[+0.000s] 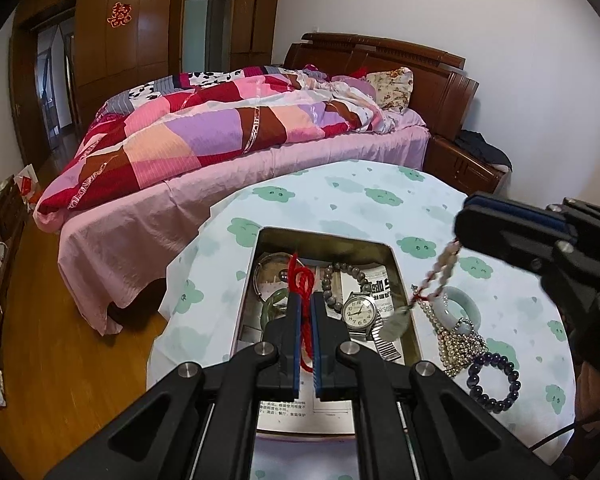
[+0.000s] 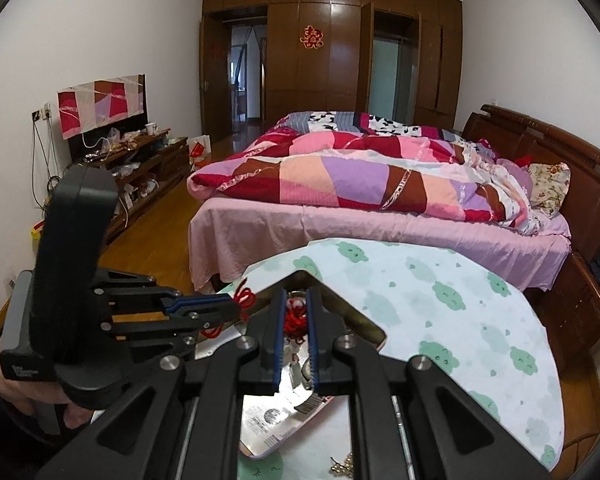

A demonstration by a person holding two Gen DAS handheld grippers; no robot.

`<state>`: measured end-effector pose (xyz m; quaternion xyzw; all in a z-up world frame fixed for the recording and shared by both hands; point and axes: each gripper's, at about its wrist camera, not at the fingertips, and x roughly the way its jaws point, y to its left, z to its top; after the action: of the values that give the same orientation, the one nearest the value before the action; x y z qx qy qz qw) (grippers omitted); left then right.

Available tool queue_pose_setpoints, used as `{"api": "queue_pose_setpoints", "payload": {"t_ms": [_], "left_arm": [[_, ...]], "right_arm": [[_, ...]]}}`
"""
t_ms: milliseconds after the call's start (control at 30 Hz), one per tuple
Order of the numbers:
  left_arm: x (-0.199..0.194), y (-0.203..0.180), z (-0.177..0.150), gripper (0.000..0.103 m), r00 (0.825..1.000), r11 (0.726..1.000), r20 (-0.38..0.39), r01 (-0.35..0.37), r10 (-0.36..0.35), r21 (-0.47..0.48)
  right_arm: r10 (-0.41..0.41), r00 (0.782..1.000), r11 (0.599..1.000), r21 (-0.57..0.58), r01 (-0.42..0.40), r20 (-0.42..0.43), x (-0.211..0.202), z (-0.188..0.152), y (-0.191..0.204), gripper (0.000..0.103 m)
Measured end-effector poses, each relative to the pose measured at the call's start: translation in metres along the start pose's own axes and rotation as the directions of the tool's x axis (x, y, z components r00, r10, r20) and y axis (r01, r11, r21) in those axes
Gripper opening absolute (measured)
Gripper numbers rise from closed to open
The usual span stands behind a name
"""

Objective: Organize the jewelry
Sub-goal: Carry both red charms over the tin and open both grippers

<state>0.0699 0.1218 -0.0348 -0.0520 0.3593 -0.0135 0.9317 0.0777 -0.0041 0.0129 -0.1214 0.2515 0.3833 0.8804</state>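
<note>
Left wrist view: my left claw (image 1: pixel 307 312) is pinched shut on a limp red cord (image 1: pixel 300 280) over the metal tin (image 1: pixel 396 264) on the bench (image 1: pixel 340 196).

Right wrist view: my right claw (image 2: pixel 297 308) grips a bead necklace (image 2: pixel 296 305) by its knotted top; I judge it light and floppy, likely to swing.

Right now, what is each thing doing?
left gripper: shut on the red cord
right gripper: shut on the bead necklace, which dangles
tin box: open, jewelry inside
watch: lying in the box
purple bracelet: lying on the table
</note>
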Motion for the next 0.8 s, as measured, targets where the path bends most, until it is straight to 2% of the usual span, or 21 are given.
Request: {"api": "queue_pose_setpoints", "payload": {"t_ms": [800], "left_arm": [[0.032, 0.0, -0.015, 0.003, 0.997, 1.0, -0.078, -0.017, 0.019, 0.018]], "right_arm": [[0.006, 0.994, 0.998, 0.066, 0.002, -0.111, 0.044, -0.031, -0.005, 0.012]]}}
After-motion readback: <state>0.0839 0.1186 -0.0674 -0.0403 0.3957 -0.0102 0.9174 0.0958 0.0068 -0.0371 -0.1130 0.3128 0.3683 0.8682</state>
